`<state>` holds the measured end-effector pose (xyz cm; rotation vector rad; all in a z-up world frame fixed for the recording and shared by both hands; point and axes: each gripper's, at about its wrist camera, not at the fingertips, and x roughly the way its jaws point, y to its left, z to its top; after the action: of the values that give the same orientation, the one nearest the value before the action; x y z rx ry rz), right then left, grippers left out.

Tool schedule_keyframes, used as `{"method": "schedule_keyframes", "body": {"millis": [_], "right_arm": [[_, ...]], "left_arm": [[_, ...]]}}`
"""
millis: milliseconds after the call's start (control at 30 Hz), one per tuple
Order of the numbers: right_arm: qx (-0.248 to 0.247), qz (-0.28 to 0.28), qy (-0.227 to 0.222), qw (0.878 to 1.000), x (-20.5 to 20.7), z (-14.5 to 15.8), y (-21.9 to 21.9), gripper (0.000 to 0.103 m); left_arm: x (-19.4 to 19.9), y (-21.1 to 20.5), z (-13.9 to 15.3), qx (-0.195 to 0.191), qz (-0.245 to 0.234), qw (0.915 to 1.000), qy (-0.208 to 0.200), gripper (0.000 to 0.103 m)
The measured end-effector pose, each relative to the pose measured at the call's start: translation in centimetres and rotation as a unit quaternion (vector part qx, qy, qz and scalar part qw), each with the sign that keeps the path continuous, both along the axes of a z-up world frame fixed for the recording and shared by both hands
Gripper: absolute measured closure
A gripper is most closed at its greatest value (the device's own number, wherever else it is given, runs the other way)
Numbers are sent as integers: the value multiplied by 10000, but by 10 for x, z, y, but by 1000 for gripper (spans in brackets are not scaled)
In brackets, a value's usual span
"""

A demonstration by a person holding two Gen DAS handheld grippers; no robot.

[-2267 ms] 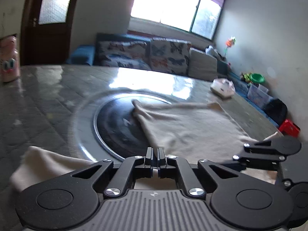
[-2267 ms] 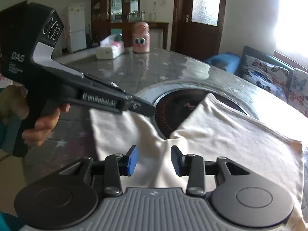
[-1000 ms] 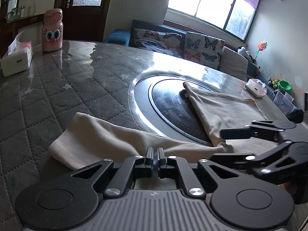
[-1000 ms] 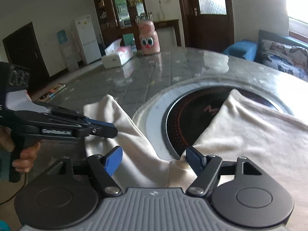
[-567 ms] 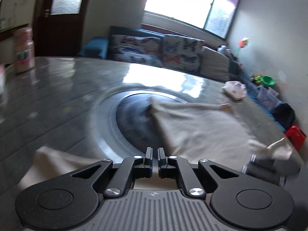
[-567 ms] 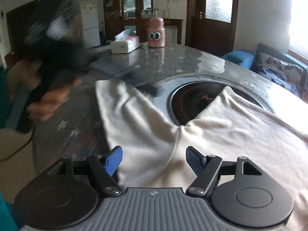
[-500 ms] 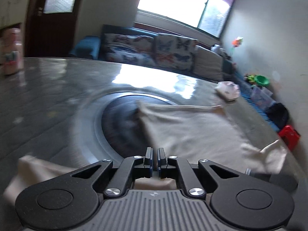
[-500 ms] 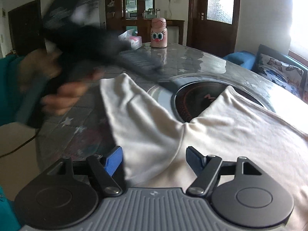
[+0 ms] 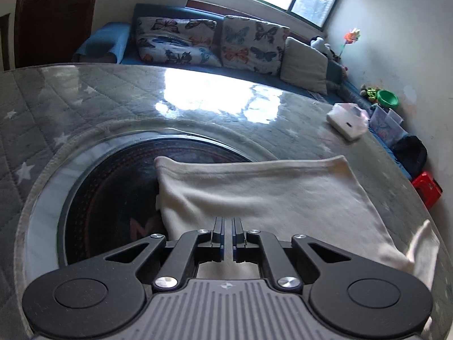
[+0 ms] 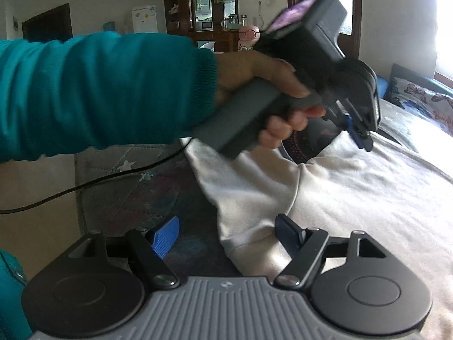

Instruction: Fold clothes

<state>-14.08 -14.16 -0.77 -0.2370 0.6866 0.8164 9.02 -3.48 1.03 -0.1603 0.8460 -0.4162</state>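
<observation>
A cream garment (image 9: pixel 269 198) lies flat on the grey table, partly over the round dark glass centre (image 9: pixel 113 192). My left gripper (image 9: pixel 227 236) is shut and hovers just above the garment's near part; I cannot tell whether cloth is pinched in it. In the right wrist view the same gripper (image 10: pixel 359 133) hangs over the garment (image 10: pixel 354 198), held by a hand in a teal sleeve (image 10: pixel 99 90). My right gripper (image 10: pixel 228 236) is open, its blue pads either side of the garment's near folded edge.
A white tissue box (image 9: pixel 348 120) sits at the table's far right edge. A sofa with butterfly cushions (image 9: pixel 212 42) lies beyond the table. A black cable (image 10: pixel 85 184) trails from the left gripper across the table. A pink bottle (image 10: pixel 249 38) stands at the far side.
My left gripper has swung from the left sleeve rightward over the garment's body, staying shut. My right gripper has stayed open near the garment's near edge.
</observation>
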Motion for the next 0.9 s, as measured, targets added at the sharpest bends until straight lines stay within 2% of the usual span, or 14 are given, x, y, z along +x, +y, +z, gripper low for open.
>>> {"method": "schedule_keyframes", "body": {"millis": [200, 433, 533, 667, 767, 900], "right_arm": [[47, 91, 18, 9999, 1, -3, -1, 22], [131, 126, 69, 9998, 4, -4, -4, 22], [156, 145, 81, 9997, 4, -4, -4, 21], [179, 155, 80, 9997, 3, -4, -4, 19], [162, 170, 64, 9997, 2, -4, -3, 19], [184, 169, 86, 9997, 1, -3, -5, 19]], "left_arm": [[26, 6, -4, 37, 256, 9997, -55, 97], [49, 13, -3, -7, 491, 9988, -41, 97], [49, 8, 1, 82, 481, 9988, -109, 95], [39, -2, 5, 109, 182, 9995, -219, 95], [36, -17, 2, 403, -25, 9987, -312, 95], [43, -19, -3, 427, 62, 9986, -312, 96]]}}
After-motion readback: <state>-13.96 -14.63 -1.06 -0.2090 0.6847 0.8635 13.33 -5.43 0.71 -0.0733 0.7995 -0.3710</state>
